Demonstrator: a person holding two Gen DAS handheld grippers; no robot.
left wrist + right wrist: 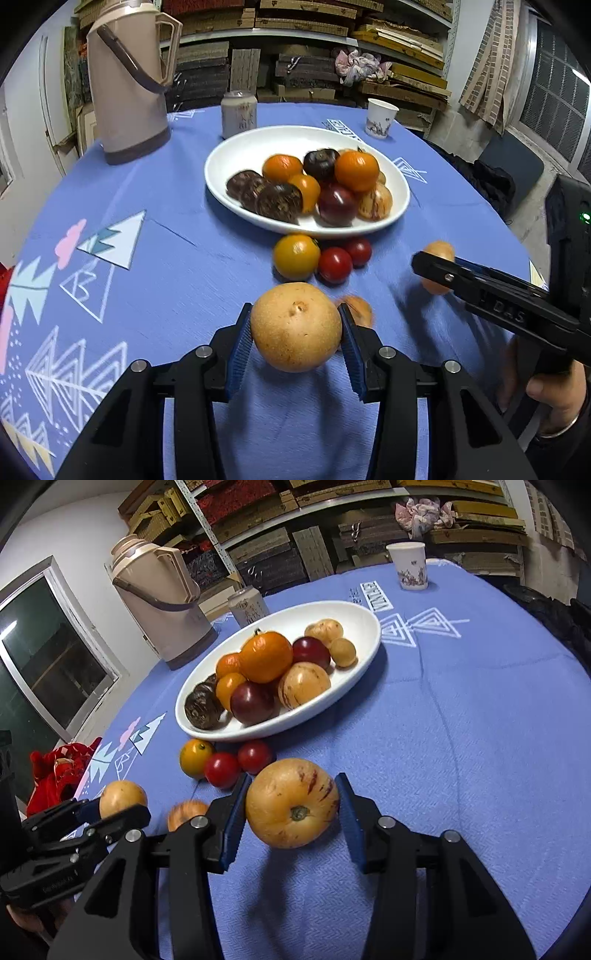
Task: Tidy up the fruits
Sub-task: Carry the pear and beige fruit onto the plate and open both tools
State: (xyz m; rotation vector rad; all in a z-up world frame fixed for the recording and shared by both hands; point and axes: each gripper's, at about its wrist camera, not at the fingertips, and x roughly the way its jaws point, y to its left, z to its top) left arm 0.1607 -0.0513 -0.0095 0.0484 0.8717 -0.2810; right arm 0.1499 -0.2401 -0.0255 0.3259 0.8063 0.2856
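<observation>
My left gripper is shut on a tan round pear, held above the blue cloth in front of the white plate. My right gripper holds a yellow purple-streaked melon fruit between its blue pads; the left pad touches it, the right pad shows a small gap. The plate holds several oranges, dark plums and striped fruits. A small orange and two red tomatoes lie before the plate. A small brown fruit lies blurred beside the pear.
A beige thermos, a can and a paper cup stand behind the plate. The right gripper shows at the right of the left wrist view. A red object sits at the table's left edge.
</observation>
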